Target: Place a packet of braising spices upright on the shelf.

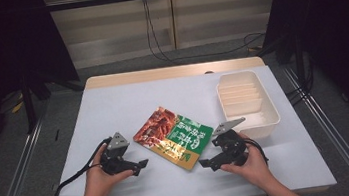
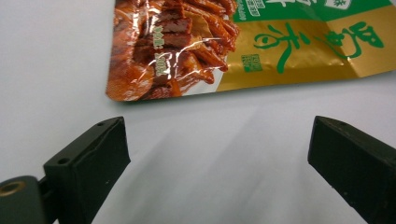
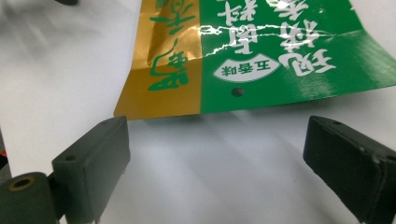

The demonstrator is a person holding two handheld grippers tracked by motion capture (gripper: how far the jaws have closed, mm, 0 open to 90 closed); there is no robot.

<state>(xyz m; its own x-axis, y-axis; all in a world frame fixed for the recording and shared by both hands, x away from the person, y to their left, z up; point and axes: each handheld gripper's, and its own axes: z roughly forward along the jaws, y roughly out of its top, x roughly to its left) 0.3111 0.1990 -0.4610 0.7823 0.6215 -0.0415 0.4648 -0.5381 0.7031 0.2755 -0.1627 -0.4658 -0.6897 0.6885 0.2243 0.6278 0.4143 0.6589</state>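
snack pouch (image 1: pixel 173 137) x1 | tray (image 1: pixel 267 121) x1 | claws x2: L (image 1: pixel 142 164), R (image 1: pixel 206 164)

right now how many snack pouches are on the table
1. The snack pouch lies flat at the table's middle, between the left gripper and right gripper, beside the white tray. Nothing seems to hide another.

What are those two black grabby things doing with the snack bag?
A person holds a gripper in each hand at a white table. The left gripper and the right gripper point at a shiny snack packet lying flat between them. Both have their jaws open and neither touches the packet; each gripper view shows bare table between its jaws and the packet's edge. A cream divided tray sits to the right, with nothing visible in it.
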